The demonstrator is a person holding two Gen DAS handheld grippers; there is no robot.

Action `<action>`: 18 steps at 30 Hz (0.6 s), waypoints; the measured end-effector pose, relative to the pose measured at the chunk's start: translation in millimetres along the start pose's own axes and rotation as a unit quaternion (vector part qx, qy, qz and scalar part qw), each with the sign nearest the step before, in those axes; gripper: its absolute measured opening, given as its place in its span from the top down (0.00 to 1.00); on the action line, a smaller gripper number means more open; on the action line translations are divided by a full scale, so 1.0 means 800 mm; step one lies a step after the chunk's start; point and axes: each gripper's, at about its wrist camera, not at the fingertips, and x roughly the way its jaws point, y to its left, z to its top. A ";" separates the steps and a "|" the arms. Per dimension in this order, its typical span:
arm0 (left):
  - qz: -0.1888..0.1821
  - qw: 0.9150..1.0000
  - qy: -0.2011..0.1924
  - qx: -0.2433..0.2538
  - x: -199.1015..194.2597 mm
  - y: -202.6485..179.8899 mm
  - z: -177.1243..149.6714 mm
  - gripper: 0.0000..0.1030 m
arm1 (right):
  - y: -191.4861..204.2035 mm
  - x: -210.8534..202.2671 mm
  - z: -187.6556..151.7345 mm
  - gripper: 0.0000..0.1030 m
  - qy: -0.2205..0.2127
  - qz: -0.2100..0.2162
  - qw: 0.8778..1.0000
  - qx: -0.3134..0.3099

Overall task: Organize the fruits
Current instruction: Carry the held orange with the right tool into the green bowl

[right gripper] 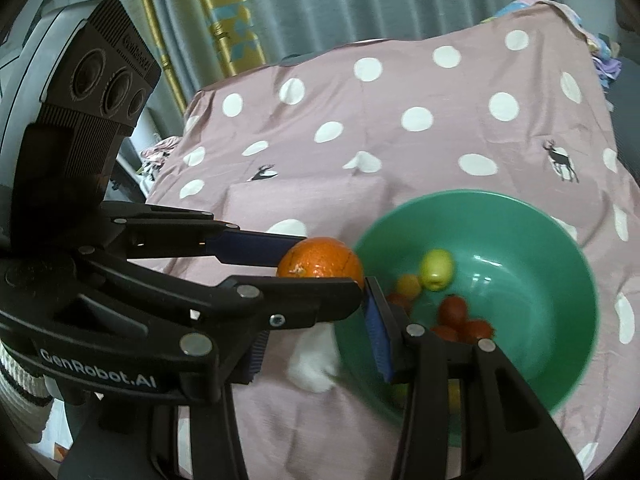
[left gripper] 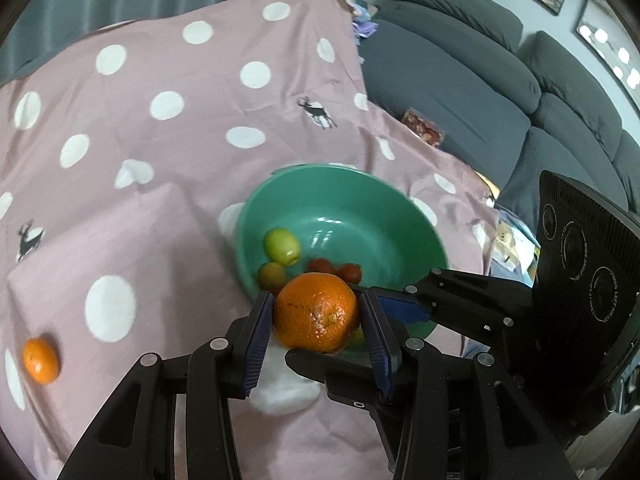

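Large orange [left gripper: 316, 312] held just above green bowl's [left gripper: 400, 204] near rim, green apple [left gripper: 282, 246], yellowish fruit [left gripper: 271, 275] and red tomatoes [left gripper: 336, 270] inside, small orange [left gripper: 41, 361] apart on cloth.

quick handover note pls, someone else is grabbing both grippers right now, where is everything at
Left gripper: shut on the large round orange, held at the near rim of the green plastic bowl, not yet released.
Right gripper: open and empty, its fingers crossing under the left one beside the bowl.
In the bowl: a yellow-green apple, a small yellowish fruit and a few small red fruits.
On the pink polka-dot cloth: one smaller orange, far to the left.
Done: several fruits are bowled.
Left: probably drop the held orange in, then fetch the smaller one.
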 end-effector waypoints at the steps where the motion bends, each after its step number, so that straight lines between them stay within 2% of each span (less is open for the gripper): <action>1: -0.004 1.000 0.001 0.002 0.005 -0.003 0.003 0.57 | -0.005 -0.001 -0.001 0.58 0.000 -0.002 1.000 0.003; 8: -0.028 0.999 0.016 0.009 0.037 -0.019 0.011 0.57 | -0.035 -0.007 -0.009 0.58 0.007 -0.024 1.000 0.015; 18: -0.045 0.998 0.034 0.009 0.066 -0.025 0.017 0.57 | -0.062 -0.003 -0.019 0.58 0.021 -0.038 0.998 0.034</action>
